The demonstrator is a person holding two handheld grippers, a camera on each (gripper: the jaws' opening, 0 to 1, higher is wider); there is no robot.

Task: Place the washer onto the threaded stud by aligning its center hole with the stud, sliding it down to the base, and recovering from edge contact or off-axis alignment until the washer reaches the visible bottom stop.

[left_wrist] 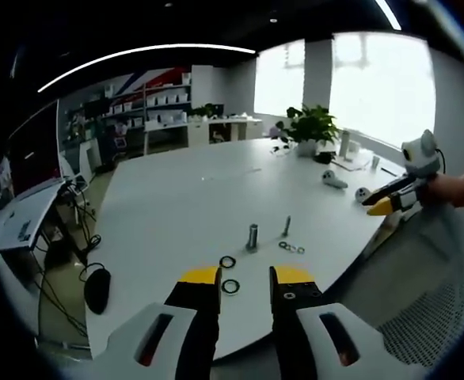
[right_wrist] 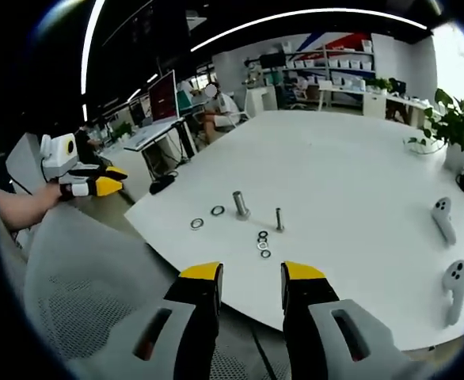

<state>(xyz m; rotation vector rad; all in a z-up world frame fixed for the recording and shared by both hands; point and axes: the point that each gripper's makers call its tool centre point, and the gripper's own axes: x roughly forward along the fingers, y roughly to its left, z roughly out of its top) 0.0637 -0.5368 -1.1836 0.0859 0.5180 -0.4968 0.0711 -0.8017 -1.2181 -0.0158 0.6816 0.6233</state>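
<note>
Plainly, both claws stand apart at the jaws and carry nothing. In the left gripper view the left gripper (left_wrist: 245,277) hangs over the near edge of the white table (left_wrist: 176,198), its yellow-tipped jaws spread with a clear gap and touching no object; one washer (left_wrist: 230,286) lies on the table in the gap between the jaw tips, and a second washer (left_wrist: 227,261) lies just beyond it. Farther in stands the thick stud (left_wrist: 252,237), upright on its base, with a thinner bolt (left_wrist: 286,226) upright to its right and a small cluster of washers (left_wrist: 291,248) lying near that bolt's foot. The right gripper (left_wrist: 384,202) enters that view from the right, held by a person's hand off the table's edge, away from the parts. In the right gripper view the right gripper (right_wrist: 252,273) hovers short of the table's near edge, jaws open and empty, well apart from the hardware. Beyond its tips lie the stud (right_wrist: 239,204), the thin bolt (right_wrist: 279,219), two loose washers (right_wrist: 207,217) to the left and a cluster of washers (right_wrist: 263,244) nearer the jaws. None of the washers sits on the stud.
</note>
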